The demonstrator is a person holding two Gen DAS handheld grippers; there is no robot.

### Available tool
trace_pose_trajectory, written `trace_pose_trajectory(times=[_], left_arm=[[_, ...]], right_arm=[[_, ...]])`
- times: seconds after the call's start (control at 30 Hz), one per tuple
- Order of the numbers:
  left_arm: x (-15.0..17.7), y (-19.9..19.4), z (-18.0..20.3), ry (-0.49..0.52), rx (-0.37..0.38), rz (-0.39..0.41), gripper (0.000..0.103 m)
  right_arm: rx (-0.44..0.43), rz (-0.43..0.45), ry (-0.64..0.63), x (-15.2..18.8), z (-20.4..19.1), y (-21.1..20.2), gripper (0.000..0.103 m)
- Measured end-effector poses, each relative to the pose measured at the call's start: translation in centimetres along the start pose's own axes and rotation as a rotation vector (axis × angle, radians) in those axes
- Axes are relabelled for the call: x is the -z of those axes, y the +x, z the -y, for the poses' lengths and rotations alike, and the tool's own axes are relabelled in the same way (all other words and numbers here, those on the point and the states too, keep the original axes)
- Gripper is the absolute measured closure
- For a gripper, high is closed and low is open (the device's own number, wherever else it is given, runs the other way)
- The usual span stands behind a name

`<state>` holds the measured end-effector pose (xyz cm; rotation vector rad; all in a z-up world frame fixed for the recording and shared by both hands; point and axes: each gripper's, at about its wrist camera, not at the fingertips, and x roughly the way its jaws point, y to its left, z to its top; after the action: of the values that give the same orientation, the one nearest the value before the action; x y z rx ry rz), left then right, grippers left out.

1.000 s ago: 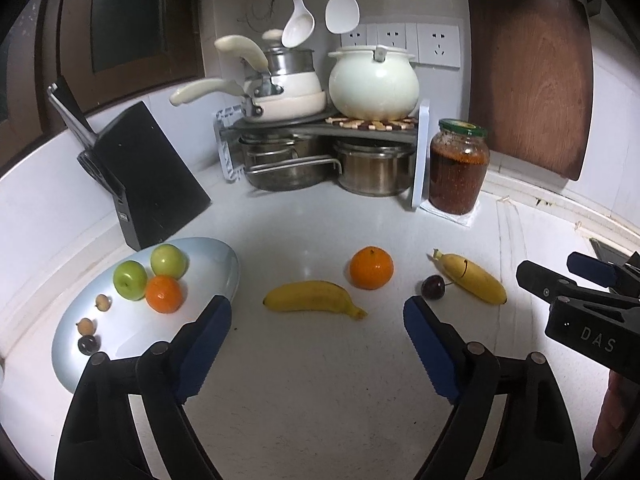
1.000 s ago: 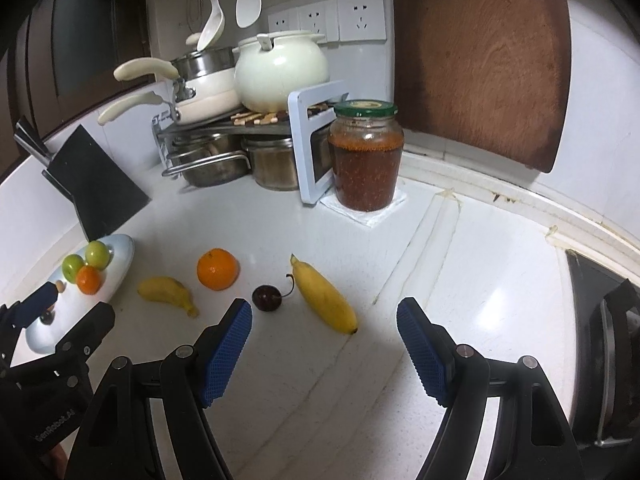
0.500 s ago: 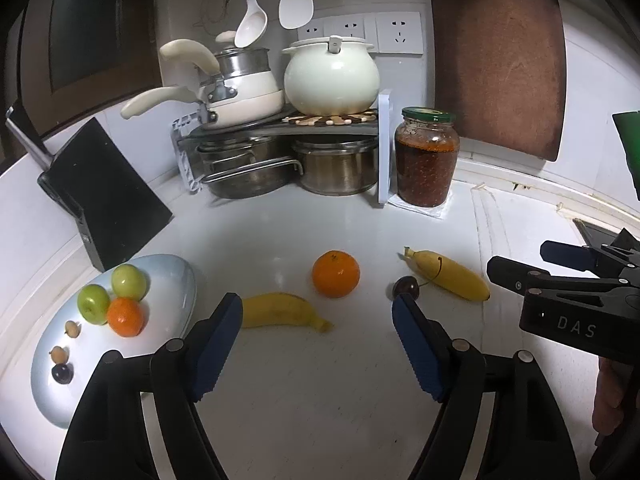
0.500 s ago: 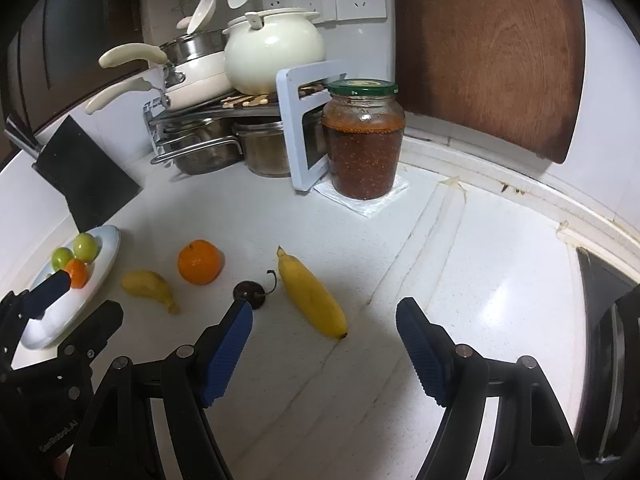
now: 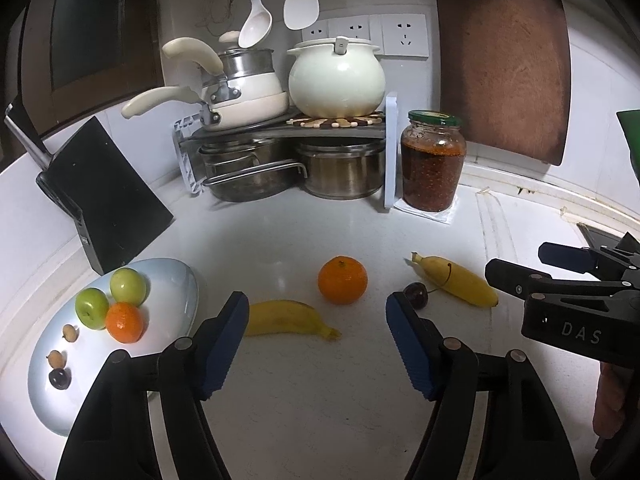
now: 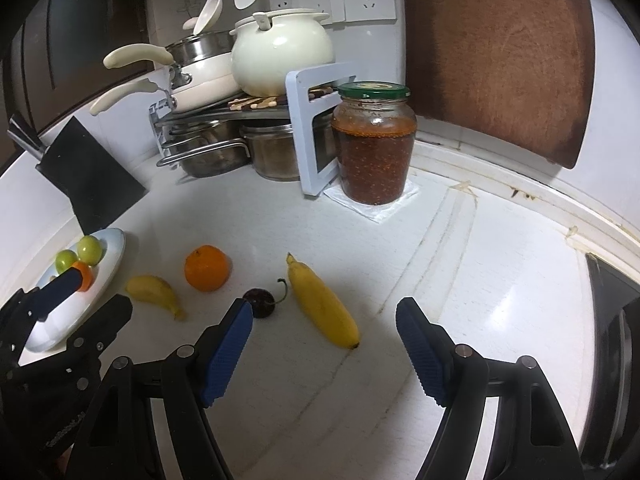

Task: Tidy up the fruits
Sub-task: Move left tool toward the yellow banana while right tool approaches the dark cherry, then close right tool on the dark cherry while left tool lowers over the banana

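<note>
Overhead, both grippers hang above the white countertop point(image 5: 320, 420) with jaws spread wide and nothing held, the left gripper point(image 5: 316, 344) over the near banana and the right gripper point(image 6: 324, 344) over the far one. At nine o'clock the pale oval plate point(image 5: 176, 284) carries two green apples point(image 5: 128, 286), a small orange point(image 5: 125, 322) and some small fruits, while loose toward the centre lie a curved banana point(image 5: 286, 322), a straighter banana point(image 6: 322, 306), an orange point(image 5: 342, 280) and a dark cherry point(image 6: 262, 302) just beside the straighter banana.

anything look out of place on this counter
Yes: two bananas, an orange and a cherry lie loose on the counter, while the other fruit sits on the plate.
</note>
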<state>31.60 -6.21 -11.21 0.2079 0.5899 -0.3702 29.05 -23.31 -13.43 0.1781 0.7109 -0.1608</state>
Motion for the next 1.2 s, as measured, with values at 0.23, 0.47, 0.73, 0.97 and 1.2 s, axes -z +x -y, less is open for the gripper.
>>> trace_pose_trajectory(times=[0.23, 0.47, 0.73, 0.97, 1.2], left_arm=[[0.5, 0.3, -1.1, -0.020, -0.012, -0.014, 0.032], [0.8, 0.8, -2.1, -0.052, -0.021, -0.027, 0.033], [1.3, 2.0, -3.1, -0.059, -0.013, -0.047, 0.033], [1.5, 3.1, -3.6, -0.041, -0.006, -0.055, 0.033], [1.4, 4.0, -4.1, -0.018, -0.004, -0.059, 0.033]], right_arm=[[-0.030, 0.000, -0.020, 0.0, -1.3, 0.4, 0.029], [-0.063, -0.014, -0.034, 0.0, -2.3, 1.4, 0.031], [-0.093, -0.044, -0.040, 0.3, -3.5, 2.8, 0.034], [-0.103, -0.065, -0.038, 0.5, -4.2, 4.2, 0.036], [-0.102, -0.091, -0.023, 0.7, -4.6, 5.9, 0.041]])
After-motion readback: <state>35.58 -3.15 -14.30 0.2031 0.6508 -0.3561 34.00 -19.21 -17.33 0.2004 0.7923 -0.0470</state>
